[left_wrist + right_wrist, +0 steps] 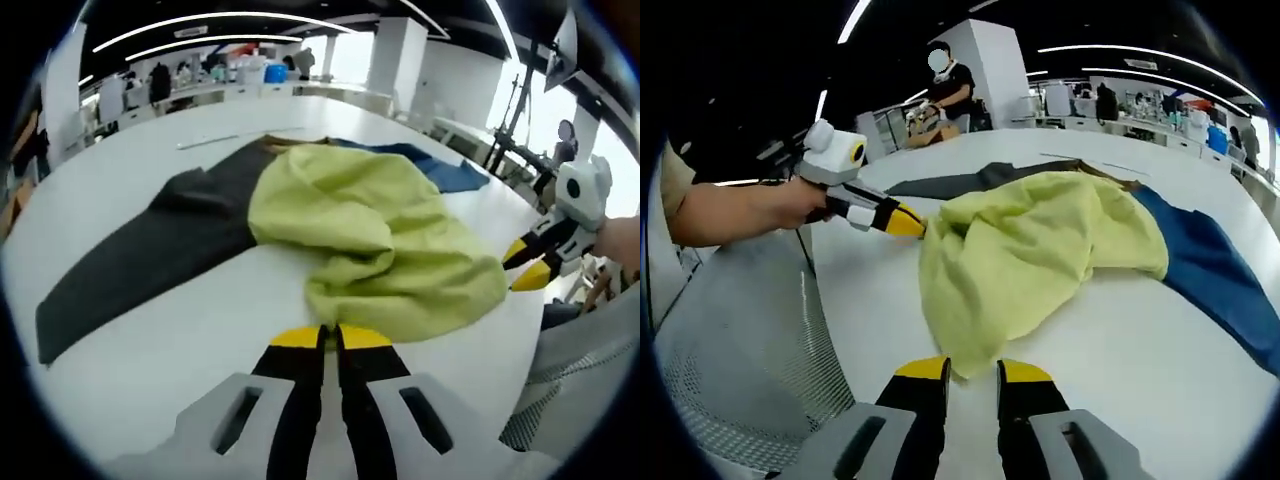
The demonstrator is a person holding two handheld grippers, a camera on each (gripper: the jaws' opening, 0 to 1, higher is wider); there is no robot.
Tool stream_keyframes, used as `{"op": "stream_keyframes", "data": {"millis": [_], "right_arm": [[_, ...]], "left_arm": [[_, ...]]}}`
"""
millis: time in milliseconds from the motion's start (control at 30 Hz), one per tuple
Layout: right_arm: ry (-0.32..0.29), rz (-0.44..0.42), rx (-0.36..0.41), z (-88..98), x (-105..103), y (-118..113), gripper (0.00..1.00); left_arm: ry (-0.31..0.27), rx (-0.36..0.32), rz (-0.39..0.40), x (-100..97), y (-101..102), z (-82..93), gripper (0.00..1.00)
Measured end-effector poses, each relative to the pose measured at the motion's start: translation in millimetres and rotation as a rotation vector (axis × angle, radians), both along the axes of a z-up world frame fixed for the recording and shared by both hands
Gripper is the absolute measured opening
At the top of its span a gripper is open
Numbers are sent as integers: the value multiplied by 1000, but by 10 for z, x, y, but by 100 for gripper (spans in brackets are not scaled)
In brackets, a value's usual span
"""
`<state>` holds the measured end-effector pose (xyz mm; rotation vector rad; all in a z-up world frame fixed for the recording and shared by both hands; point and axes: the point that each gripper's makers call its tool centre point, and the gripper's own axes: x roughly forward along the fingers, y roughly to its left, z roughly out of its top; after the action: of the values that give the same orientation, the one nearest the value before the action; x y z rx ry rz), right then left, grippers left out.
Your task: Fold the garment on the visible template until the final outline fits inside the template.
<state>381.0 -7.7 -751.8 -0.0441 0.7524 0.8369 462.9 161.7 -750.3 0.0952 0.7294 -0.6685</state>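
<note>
A yellow-green garment [380, 235] lies crumpled on the white table [180, 340], partly over a dark grey garment [150, 250] and a blue one [455, 175]. My left gripper [331, 337] has its jaws together on the yellow-green garment's near edge. In the right gripper view it [912, 222] comes in from the left, its tips at the edge of the yellow-green garment [1030, 250]. My right gripper [974, 370] is open, with a corner of that garment lying between its tips. The left gripper view shows it [524, 263] at the garment's right side, jaws apart.
The blue garment [1210, 270] and the dark grey one [960, 183] stretch out behind the yellow-green one. A grey mesh chair [740, 340] stands at the table's edge. A person [952, 88] stands at the far end. Benches with equipment [230, 75] line the back.
</note>
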Motion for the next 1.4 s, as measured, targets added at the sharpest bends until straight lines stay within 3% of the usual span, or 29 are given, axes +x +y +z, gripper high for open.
{"op": "stream_keyframes", "data": {"millis": [200, 467, 633, 1100, 1400], "right_arm": [[8, -34, 32, 38, 53, -2, 0], [-62, -92, 108, 422, 217, -40, 0], [-101, -82, 127, 629, 353, 47, 0], [-225, -13, 120, 1101, 998, 455, 0], [-240, 31, 66, 1114, 1456, 777, 0]], "left_arm": [[2, -13, 1, -108, 48, 19, 0], [19, -51, 4, -272, 61, 67, 1], [20, -68, 1, -321, 40, 114, 8], [-6, -108, 19, -295, 55, 265, 7], [-21, -127, 51, -266, 141, 318, 6]]}}
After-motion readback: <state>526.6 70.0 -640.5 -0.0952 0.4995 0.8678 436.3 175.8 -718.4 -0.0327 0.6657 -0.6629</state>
